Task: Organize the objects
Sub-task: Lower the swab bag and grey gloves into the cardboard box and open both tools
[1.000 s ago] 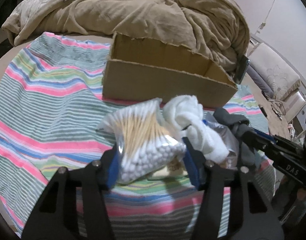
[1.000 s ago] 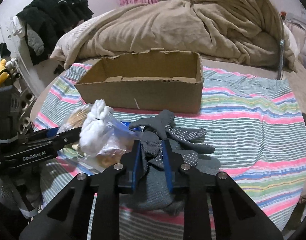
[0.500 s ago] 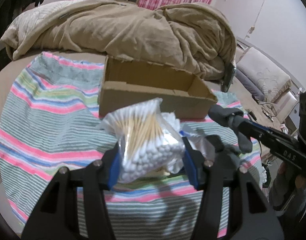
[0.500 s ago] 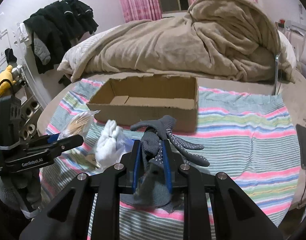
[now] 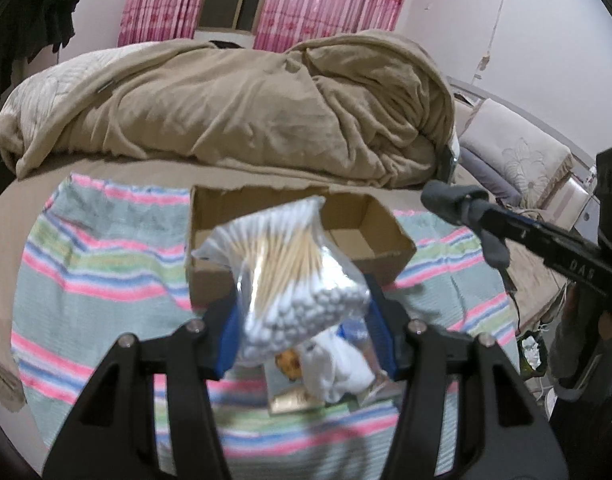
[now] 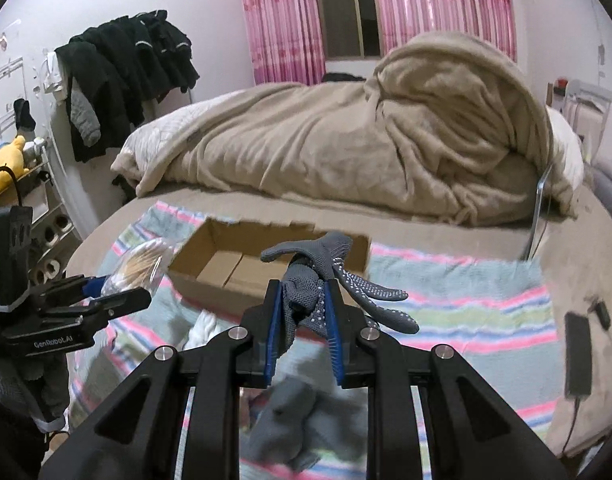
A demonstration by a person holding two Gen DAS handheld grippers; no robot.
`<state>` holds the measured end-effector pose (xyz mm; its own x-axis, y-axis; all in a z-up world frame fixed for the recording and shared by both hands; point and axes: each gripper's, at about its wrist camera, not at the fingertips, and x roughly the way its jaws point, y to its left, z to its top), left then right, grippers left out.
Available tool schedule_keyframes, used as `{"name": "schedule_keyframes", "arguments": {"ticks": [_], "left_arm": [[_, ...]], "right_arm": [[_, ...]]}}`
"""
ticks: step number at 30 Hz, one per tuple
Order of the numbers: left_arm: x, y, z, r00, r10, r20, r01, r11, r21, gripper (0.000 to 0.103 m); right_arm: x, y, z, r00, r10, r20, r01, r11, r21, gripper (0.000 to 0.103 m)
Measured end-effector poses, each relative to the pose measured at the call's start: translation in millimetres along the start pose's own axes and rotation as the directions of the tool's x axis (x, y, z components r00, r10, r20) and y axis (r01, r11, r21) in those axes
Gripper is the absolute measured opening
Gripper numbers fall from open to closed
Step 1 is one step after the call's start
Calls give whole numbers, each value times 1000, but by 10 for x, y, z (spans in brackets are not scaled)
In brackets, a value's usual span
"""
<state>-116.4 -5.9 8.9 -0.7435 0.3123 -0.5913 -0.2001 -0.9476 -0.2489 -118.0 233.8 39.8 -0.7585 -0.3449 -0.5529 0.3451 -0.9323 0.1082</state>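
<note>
My left gripper is shut on a clear bag of cotton swabs and holds it in the air in front of the open cardboard box. My right gripper is shut on a grey dotted work glove, also lifted, just short of the box. The swab bag also shows at the left of the right wrist view. A white cloth and a small packet lie on the striped blanket below.
A second grey glove lies on the blanket under my right gripper. A rumpled beige duvet fills the bed behind the box. A black charger and cable lie at the right edge. Dark clothes hang on the left wall.
Both grippers have risen off the blanket with their loads, the swab bag and the glove, and now look down on the box. The white cloth stayed on the blanket.
</note>
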Motion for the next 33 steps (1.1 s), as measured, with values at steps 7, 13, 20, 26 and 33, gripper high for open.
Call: {"name": "schedule_keyframes", "arguments": {"ticks": [7,13,20,26,33], "left_arm": [[122,-29,232,1000,16,21,-17,999,47,55],[328,-31,364,999,33,17,-35,996,76,55],[714,25,479,1000,24,-19,-23,996,83,55],[1001,22,471,999,3,-47,1,996,88,56],[1384,50,396,991,34,-131,-22,996,91,56]], "right_arm": [[153,-45,204,1000,14,10,-14,1000,-10,22],[411,-92,302,999,39,-14,-39,999,-11,22],[834,-219,272,994,75,-81,-72,997,32,22],[1134,-290,190,988,78,-131,-72,996,46,22],[1424,-328,45,978,87,-191,-76,995,64,22]]}}
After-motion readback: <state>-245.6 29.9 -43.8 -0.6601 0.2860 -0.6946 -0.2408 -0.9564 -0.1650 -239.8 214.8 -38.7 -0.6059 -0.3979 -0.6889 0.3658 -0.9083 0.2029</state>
